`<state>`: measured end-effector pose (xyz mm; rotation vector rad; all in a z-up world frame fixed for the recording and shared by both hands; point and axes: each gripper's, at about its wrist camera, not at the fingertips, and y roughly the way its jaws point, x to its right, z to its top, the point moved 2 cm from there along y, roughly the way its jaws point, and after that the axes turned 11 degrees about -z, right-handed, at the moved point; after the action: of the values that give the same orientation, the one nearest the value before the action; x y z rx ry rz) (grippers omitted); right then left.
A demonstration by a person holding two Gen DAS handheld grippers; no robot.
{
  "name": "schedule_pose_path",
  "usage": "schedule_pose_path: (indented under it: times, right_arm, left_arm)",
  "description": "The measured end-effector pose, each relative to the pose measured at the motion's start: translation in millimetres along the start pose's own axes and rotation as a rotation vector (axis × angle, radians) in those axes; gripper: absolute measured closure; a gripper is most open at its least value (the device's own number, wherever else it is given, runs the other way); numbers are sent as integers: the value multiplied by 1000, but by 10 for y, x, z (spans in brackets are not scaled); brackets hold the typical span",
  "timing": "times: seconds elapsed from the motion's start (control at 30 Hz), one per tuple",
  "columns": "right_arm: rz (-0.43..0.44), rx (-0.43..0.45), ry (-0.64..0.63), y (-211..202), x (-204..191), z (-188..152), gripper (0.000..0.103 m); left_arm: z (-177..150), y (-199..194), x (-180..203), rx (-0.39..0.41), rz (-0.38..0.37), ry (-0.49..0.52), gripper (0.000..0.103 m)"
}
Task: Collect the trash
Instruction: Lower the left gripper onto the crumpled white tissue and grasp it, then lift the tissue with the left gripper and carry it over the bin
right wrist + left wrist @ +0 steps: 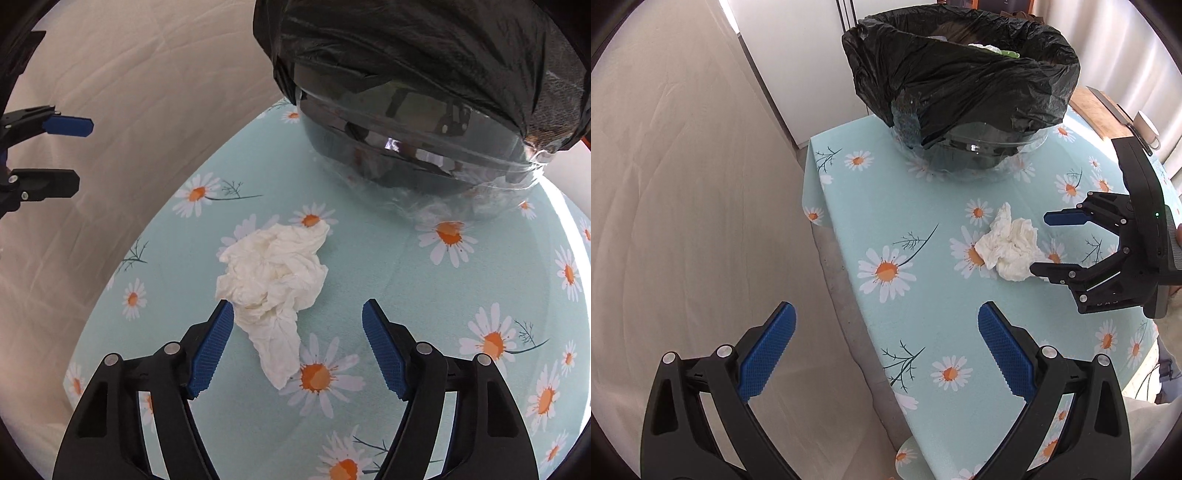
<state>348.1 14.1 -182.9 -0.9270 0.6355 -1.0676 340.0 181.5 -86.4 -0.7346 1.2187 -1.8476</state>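
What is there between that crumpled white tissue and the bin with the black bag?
Nothing visible. Only bare daisy-print tablecloth lies between the crumpled white tissue and the clear bin lined with a black plastic bag. The right gripper is open with the tissue's near end between its fingers.

crumpled tissue (pixel 273 280), soft matt white paper, lies ahead of the right gripper (pixel 298 314). bin liner (pixel 960 70) beyond it: thin, wrinkled, glossy black plastic. tablecloth (pixel 923 314): smooth matt printed sheet. left gripper (pixel 886 315): matt black plastic, ribbed blue pads (pixel 764 358), metal pins.
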Motion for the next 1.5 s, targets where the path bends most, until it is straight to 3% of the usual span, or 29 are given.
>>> schedule_pose_path:
  times: [0.07, 0.1, 0.23, 0.43, 0.8, 0.87, 0.93, 1.07, 1.1, 1.5]
  right_arm:
    - [32, -23, -19, 71, -82, -12, 68]
    - [65, -34, -25, 84, -117, -13, 84]
    - [63, -36, -61, 23, -202, 4, 89]
    - [100, 16, -39, -300, -132, 53, 90]
    - [138, 85, 6, -850, -1, 16, 90]
    - [140, 90, 4, -916, -14, 15, 90]
    - [143, 109, -3, -997, -28, 3, 90]
    - [149, 128, -3, -1128, -32, -14, 90]
    - [134, 128, -9, -1149, -43, -17, 90]
    - [26, 151, -33, -1506, -4, -28, 90]
  left_arm:
    - [-58, 30, -20, -22, 14, 1, 6]
    - [-76, 37, -30, -29, 20, 2, 6]
    - [-105, 31, -40, -28, 9, -1, 6]
    - [-71, 80, 69, -4, -70, 33, 6]
    - [126, 179, 725, 30, -293, 273, 7]
    - [153, 154, 834, 33, -337, 321, 18]
    - [172, 142, 929, 33, -362, 364, 21]
    - [178, 111, 1086, 33, -423, 457, 64]
    - [178, 94, 1121, 40, -440, 478, 70]
    - [288, -73, 1344, 73, -470, 515, 74]
